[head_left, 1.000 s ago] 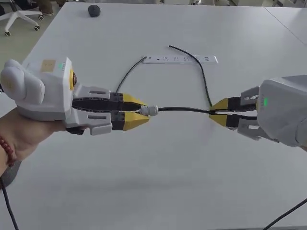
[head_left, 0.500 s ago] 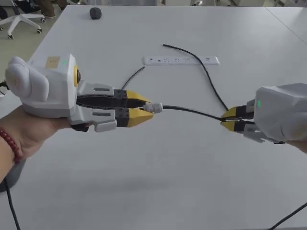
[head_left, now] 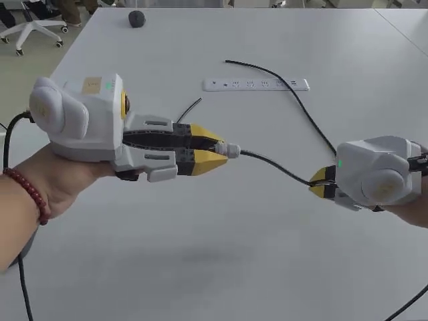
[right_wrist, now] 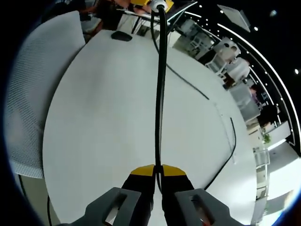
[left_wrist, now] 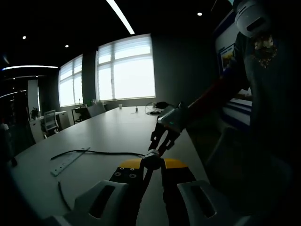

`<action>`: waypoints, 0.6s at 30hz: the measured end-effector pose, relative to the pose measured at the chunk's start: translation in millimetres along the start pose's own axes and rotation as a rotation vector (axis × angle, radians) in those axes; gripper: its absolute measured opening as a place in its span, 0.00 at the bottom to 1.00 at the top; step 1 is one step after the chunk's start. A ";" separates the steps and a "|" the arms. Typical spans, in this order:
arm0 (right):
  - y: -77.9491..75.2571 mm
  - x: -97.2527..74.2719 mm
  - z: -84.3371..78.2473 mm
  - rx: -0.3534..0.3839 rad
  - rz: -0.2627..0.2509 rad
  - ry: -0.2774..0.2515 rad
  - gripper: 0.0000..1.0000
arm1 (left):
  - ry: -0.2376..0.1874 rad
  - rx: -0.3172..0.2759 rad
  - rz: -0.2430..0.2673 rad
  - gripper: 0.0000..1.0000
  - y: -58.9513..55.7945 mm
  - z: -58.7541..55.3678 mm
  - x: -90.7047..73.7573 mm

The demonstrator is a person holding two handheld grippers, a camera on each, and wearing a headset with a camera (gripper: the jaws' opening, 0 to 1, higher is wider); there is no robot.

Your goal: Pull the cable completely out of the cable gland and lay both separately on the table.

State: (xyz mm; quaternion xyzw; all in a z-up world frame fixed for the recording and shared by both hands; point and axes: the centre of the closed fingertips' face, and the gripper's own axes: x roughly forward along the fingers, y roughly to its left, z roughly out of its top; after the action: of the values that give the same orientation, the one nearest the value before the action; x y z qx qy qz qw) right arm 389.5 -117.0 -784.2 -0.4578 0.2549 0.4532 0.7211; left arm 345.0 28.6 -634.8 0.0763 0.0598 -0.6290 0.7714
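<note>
Above the white bench (head_left: pixel 200 267), my left hand-held gripper (head_left: pixel 219 151) is clamped on the pale cable gland (head_left: pixel 232 150). My right hand-held gripper (head_left: pixel 319 183) pinches the black cable (head_left: pixel 274 166), which stretches between them in the air. A short black tail shows behind the left one, so I judge the pull part done — freeing the cable and laying both pieces down remain.

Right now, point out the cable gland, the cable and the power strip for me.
cable gland (head_left: pixel 231 150): head view, its white body.
cable (right_wrist: pixel 160 94): right gripper view, mid-length of the black run.
power strip (head_left: pixel 256 85): head view, middle of its top face.
</note>
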 end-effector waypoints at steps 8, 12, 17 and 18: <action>4.3 3.9 -11.6 0.057 0.006 0.010 0.00 | -0.001 -0.005 0.003 0.16 0.9 0.0 -2.2; 4.4 3.2 -10.9 0.053 0.002 0.008 0.00 | -0.006 -0.010 0.004 0.16 0.1 0.4 -1.7; 5.2 2.1 -11.5 0.072 0.003 0.002 0.00 | -0.008 -0.014 0.010 0.16 1.0 1.0 -1.3; 4.8 2.0 -10.7 0.070 -0.001 0.000 0.00 | -0.008 -0.015 0.010 0.16 0.9 1.0 -1.2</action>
State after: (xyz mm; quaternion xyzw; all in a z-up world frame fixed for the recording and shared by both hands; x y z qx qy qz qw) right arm 386.7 -124.9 -792.6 -0.4325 0.2703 0.4437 0.7369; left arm 345.7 29.7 -633.5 0.0681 0.0610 -0.6250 0.7753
